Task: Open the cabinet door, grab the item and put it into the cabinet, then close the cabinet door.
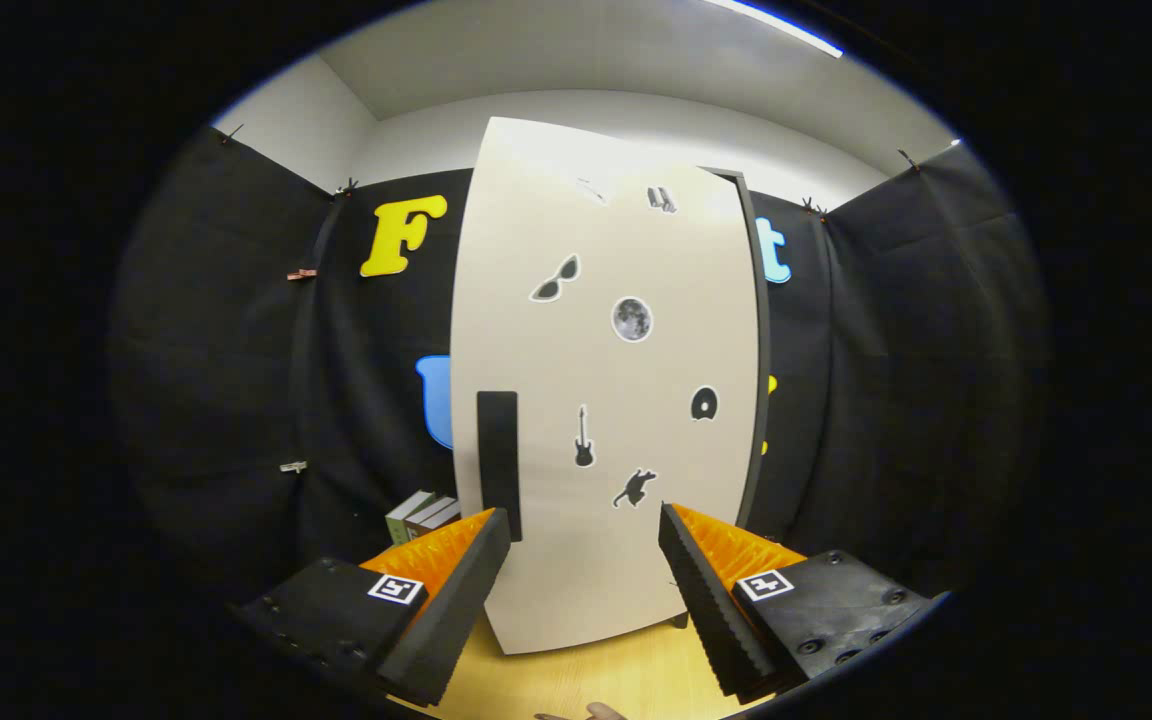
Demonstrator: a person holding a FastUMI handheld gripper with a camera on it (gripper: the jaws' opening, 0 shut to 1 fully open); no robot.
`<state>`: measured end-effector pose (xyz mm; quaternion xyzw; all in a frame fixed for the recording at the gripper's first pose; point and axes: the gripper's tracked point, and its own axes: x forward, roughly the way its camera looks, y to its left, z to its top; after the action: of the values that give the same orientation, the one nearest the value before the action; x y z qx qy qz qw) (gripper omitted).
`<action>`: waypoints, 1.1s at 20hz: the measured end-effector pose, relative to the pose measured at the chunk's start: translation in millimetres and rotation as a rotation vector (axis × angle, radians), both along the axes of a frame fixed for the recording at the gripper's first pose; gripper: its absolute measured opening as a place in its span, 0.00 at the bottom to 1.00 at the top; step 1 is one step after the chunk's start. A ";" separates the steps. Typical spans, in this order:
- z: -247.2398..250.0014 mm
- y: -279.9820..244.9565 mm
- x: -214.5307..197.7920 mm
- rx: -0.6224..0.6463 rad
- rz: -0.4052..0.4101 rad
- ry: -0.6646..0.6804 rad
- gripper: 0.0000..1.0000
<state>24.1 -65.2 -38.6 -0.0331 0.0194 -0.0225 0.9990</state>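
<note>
I am holding the gripper wide, nothing between its fingers, facing the cabinet door from close in. The door is standing upright on the table, its long axis vertical, its stickered face turned toward me. The handle — a dark vertical bar — is sitting near the door's left edge, just above my left finger. A thin dark strip of the cabinet's frame is showing along the door's right edge; whether the door is fully shut or slightly ajar I cannot tell.

Two small boxes are lying on the table left of the door, just beyond my left finger; one of them is probably the item, though I cannot confirm it.

This scene fits two stages: the door awaiting opening with the item outside, or the door being pressed home after loading.

For any handle work, I am judging these points as critical:
- Align the fingers across the bar's narrow width, not along its length.
- Centre the bar between the fingers before narrowing them.
- Move along the door's arc — the hinge is apparently on the right.
</note>
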 end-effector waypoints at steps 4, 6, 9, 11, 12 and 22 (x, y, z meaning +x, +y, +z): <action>5.8 -6.4 -0.8 0.010 -0.018 0.000 0.97; 5.5 -8.4 -2.3 0.025 -0.026 0.007 0.98; 9.3 -11.7 -5.0 0.042 -0.034 0.004 0.98; 11.7 -13.5 -6.7 0.046 -0.026 -0.003 0.98; 12.3 -14.5 -6.7 0.042 -0.025 -0.005 0.98; 12.7 -21.2 -17.6 0.047 -0.033 -0.007 0.98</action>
<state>6.5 -86.4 -25.9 -0.0094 0.0168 -0.0385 0.9991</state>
